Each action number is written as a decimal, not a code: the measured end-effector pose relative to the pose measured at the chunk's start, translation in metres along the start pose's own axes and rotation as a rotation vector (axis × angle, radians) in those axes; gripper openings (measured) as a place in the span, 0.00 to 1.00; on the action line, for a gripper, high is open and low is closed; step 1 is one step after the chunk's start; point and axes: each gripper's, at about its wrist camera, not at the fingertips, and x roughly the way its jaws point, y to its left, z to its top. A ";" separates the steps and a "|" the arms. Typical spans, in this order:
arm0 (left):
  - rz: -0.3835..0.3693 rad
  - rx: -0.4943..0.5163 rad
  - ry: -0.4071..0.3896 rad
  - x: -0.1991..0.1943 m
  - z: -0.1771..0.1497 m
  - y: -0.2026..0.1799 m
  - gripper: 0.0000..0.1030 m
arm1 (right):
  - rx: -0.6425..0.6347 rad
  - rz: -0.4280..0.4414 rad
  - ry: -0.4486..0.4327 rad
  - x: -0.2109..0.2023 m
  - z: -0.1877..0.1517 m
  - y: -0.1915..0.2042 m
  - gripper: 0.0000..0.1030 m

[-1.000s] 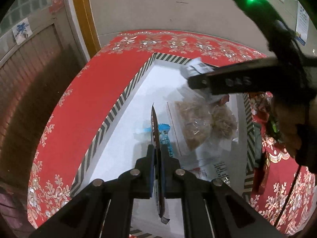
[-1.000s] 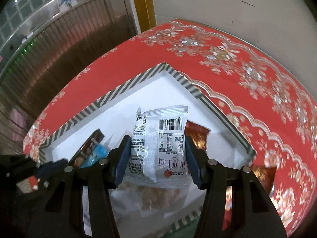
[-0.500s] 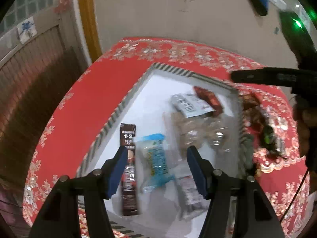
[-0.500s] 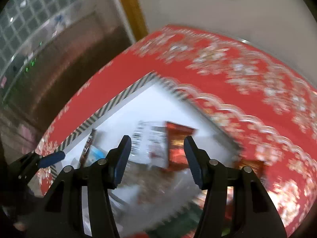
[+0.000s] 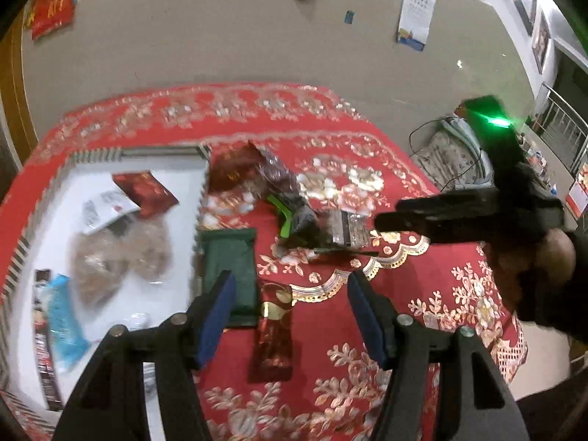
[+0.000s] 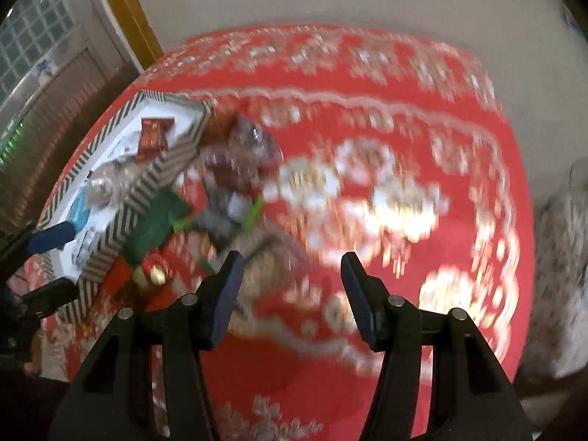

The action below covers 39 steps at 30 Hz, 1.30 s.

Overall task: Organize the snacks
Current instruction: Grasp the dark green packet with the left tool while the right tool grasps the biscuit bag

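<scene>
Left wrist: tray [image 5: 128, 152] (blurred) with, seemingly, snacks [image 5: 121, 253].

Cloth [image 5: 367, 330]: red, gold-white floral print. Tray [image 6: 147, 183]: white inside, black-white chevron rim. In tray: red packet [image 5: 145, 193] at 12, blue packet [image 5: 62, 323] at 7. On cloth: dark green pouch [image 5: 229, 268], red-gold sachet [image 5: 273, 334]. Gripper pads [image 5: 215, 316]: blue.

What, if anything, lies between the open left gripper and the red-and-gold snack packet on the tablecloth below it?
Nothing visible. The left gripper is open and empty, and the red-and-gold packet lies bare on the tablecloth between its fingers in view; the green packet sits just beside it.
</scene>
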 end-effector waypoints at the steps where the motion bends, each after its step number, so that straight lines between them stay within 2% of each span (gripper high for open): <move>1: 0.005 -0.013 0.009 0.007 0.000 0.002 0.63 | 0.017 0.010 -0.006 -0.001 -0.005 -0.001 0.54; 4: 0.031 -0.061 0.037 0.024 0.000 0.012 0.63 | 0.038 0.026 -0.031 -0.007 -0.013 -0.003 0.54; 6: 0.073 -0.083 0.052 0.031 0.000 0.019 0.63 | 0.044 0.027 -0.044 -0.009 -0.015 -0.004 0.54; 8: 0.075 -0.065 0.051 0.037 0.001 0.019 0.63 | 0.044 0.029 -0.044 -0.008 -0.014 -0.003 0.54; 14: 0.199 -0.005 0.104 0.057 0.007 0.019 0.63 | 0.006 0.056 -0.018 0.008 -0.009 0.009 0.54; 17: 0.262 -0.006 0.140 0.067 0.011 0.029 0.63 | 0.056 0.085 0.000 0.021 -0.003 0.010 0.54; 19: 0.249 -0.009 0.151 0.070 0.014 0.030 0.63 | 0.095 0.088 0.016 0.029 0.001 0.009 0.54; 22: 0.263 0.039 0.188 0.079 0.015 0.023 0.63 | 0.137 0.079 0.044 0.042 0.007 0.012 0.54; 28: 0.278 0.023 0.202 0.085 0.018 0.021 0.65 | 0.094 0.011 0.055 0.050 0.016 0.027 0.54; 33: 0.260 0.004 0.199 0.085 0.017 0.021 0.58 | 0.131 0.041 0.083 0.058 0.029 0.028 0.56; 37: 0.257 0.006 0.197 0.085 0.018 0.020 0.56 | 0.021 -0.095 0.102 0.068 0.033 0.051 0.60; 38: 0.255 0.009 0.197 0.085 0.018 0.019 0.48 | -0.013 -0.124 0.106 0.069 0.032 0.056 0.60; 39: 0.249 0.013 0.196 0.084 0.018 0.018 0.47 | -0.036 -0.140 0.106 0.070 0.030 0.059 0.59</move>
